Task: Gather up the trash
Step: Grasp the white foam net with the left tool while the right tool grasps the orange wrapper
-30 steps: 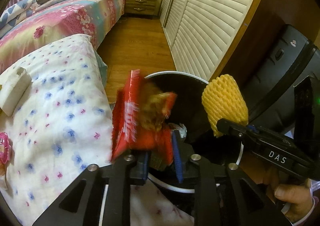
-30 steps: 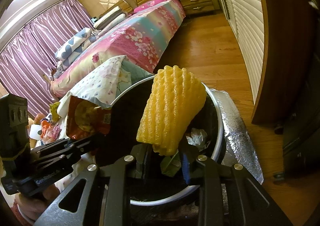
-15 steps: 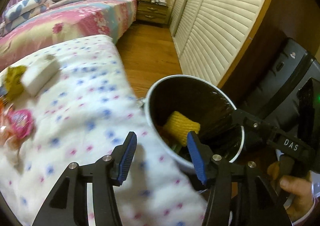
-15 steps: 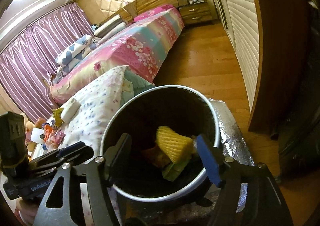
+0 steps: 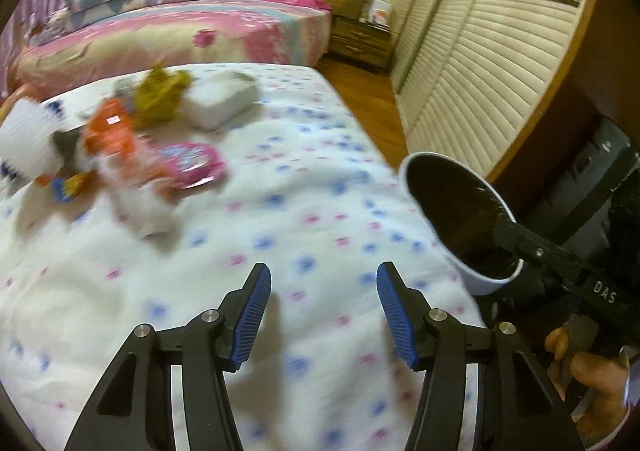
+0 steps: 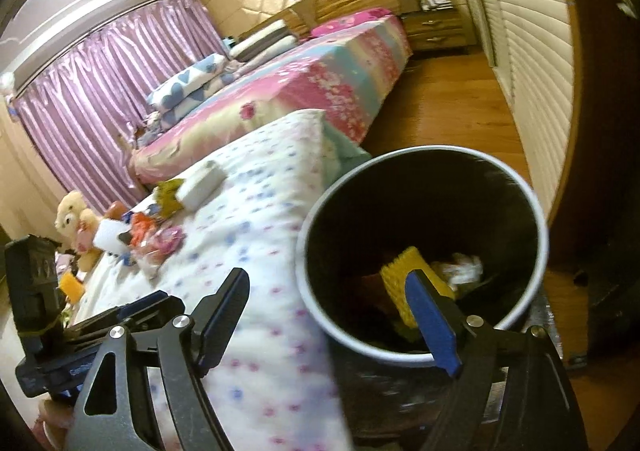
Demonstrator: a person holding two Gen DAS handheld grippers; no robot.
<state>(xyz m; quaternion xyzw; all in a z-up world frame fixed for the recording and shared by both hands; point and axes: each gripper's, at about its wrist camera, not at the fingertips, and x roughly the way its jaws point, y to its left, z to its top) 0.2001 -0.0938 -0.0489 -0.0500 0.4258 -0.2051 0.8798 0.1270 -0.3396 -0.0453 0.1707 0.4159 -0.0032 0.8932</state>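
Observation:
A black bin with a white rim point(image 6: 536, 203) stands beside the white dotted quilt point(image 6: 260, 251). Inside it lie a yellow foam net point(image 6: 400, 275) and crumpled white paper point(image 6: 464, 267). My right gripper point(image 6: 328, 311) hovers over the bin's near-left rim; its jaws are opening with nothing between them. My left gripper point(image 5: 324, 311) is open and empty above the quilt point(image 5: 280, 219), with the bin point(image 5: 456, 211) to its right. A litter pile lies far left on the quilt: an orange wrapper point(image 5: 106, 131), a pink packet point(image 5: 188, 163), a yellowish scrap point(image 5: 160, 97) and a white foam block point(image 5: 222, 103).
A bed with a pink flowered cover point(image 6: 320, 79) stands beyond the quilt. Louvred wardrobe doors point(image 5: 480, 63) line the right wall, with a wooden floor point(image 6: 452, 107) and a nightstand point(image 6: 438, 29) between. A dark case point(image 5: 576, 187) sits behind the bin. Soft toys point(image 6: 74, 211) lie far left.
Both grippers opened, dropping the red wrapper and the yellow foam net, which now lies in the bin. My left gripper swung left over the quilt; my right gripper shifted towards the bin's left rim.

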